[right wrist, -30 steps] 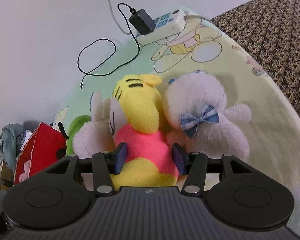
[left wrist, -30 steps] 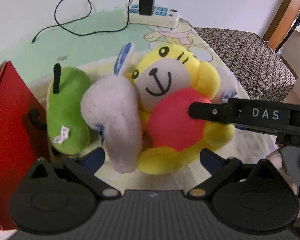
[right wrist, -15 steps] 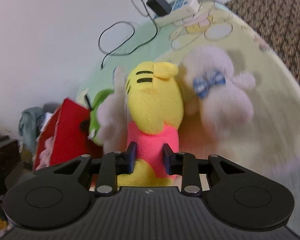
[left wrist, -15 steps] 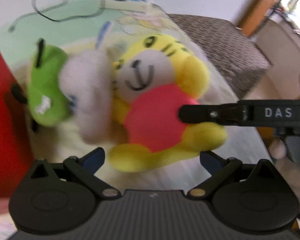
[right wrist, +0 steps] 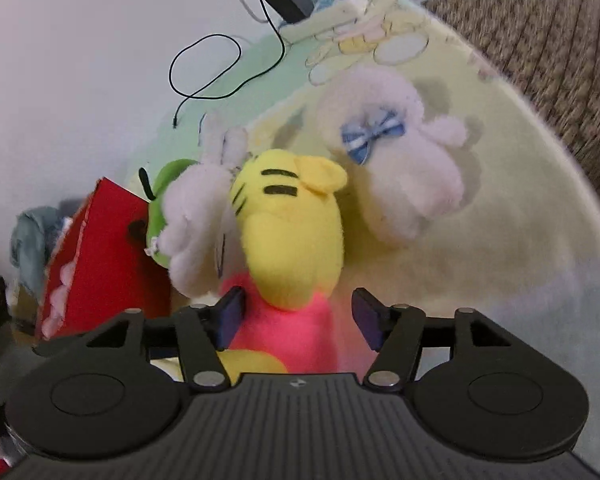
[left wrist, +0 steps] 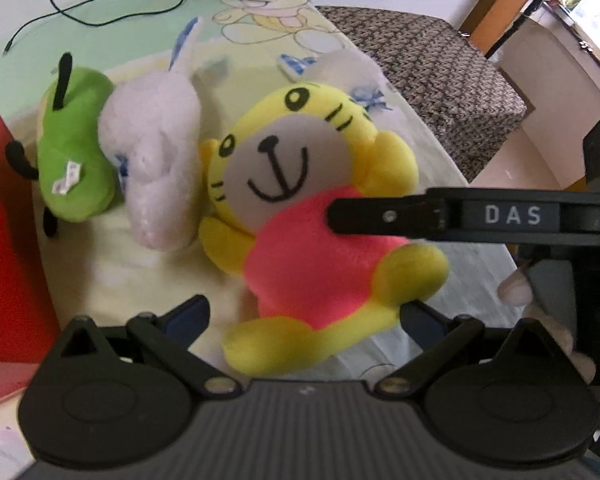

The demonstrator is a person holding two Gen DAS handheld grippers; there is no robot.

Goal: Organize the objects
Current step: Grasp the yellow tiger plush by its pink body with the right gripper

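Scene: 4 plush toys on a bed with a cartoon-print sheet (left wrist: 148,280); a red box (left wrist: 8,240) stands at its left edge.
Task item: yellow tiger plush (left wrist: 312,216) in a pink shirt, tilted on the sheet, its side touching the white plush (left wrist: 156,160); green plush (left wrist: 76,152) beyond that, second white plush with blue bow (right wrist: 396,176) behind.
Right hand-held gripper (right wrist: 296,320): jaws have just been opening; they stand partly apart, the pink body between them. The left pad looks to be against the fabric, the right pad stands clear, so no firm hold.
Left hand-held gripper (left wrist: 304,320): jaws wide apart, nothing gripped; the tiger's lower body and foot sit between the pads without contact that I can see.
Step (judged): handover or re-grip of the tiger before moving it, possibly toward the red box.
Risk 1: with neither tool clamped, the tiger could slump or roll off its tilt.
Risk 2: a closing left tool may catch only the foot, giving a floppy, swinging hold.
Risk 3: the 2 tools are close and could collide.
Risk 4: dragging the tiger may pull the white plush along.
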